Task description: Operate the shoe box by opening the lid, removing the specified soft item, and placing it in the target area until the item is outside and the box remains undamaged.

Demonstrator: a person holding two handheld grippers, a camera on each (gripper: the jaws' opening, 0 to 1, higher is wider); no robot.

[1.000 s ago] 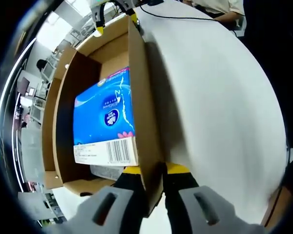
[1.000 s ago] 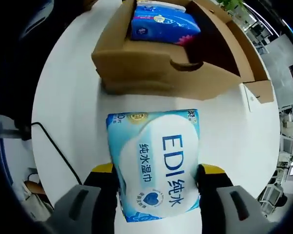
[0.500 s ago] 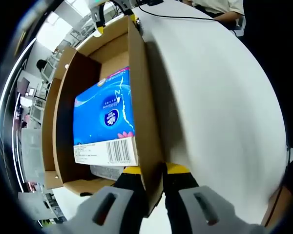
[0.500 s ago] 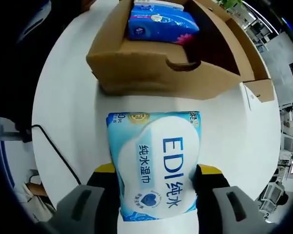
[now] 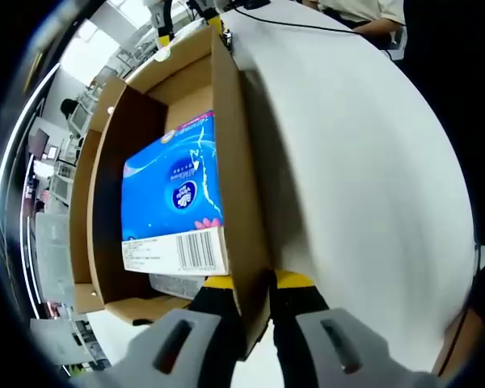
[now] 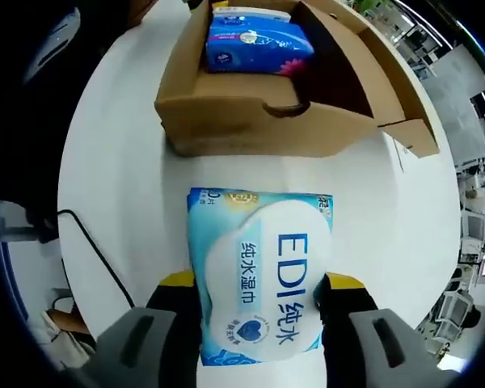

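My main worry is the left tool (image 5: 253, 284): its two jaws are pinched together on the near wall of the shoe box (image 5: 230, 162), and any twist or pull of that hand could crease or tear the thin cardboard. I judge a light, steady hold is all the box needs.

The second risk is on my right side. The right tool (image 6: 260, 289) is clamped on the wet-wipe pack (image 6: 260, 279), jaws spread to the pack's width and pressing its two long sides. The pack is soft, so too much squeeze could buckle it and too little could let it slide out forward. From this tool, the pack sits just ahead between the jaws, over the white table (image 6: 113, 186), with the open box straight beyond it and apart from it. I cannot tell whether the pack rests on the table or hangs above it.

Inside the box, just left of my left tool, a blue tissue pack (image 5: 174, 198) lies flat.
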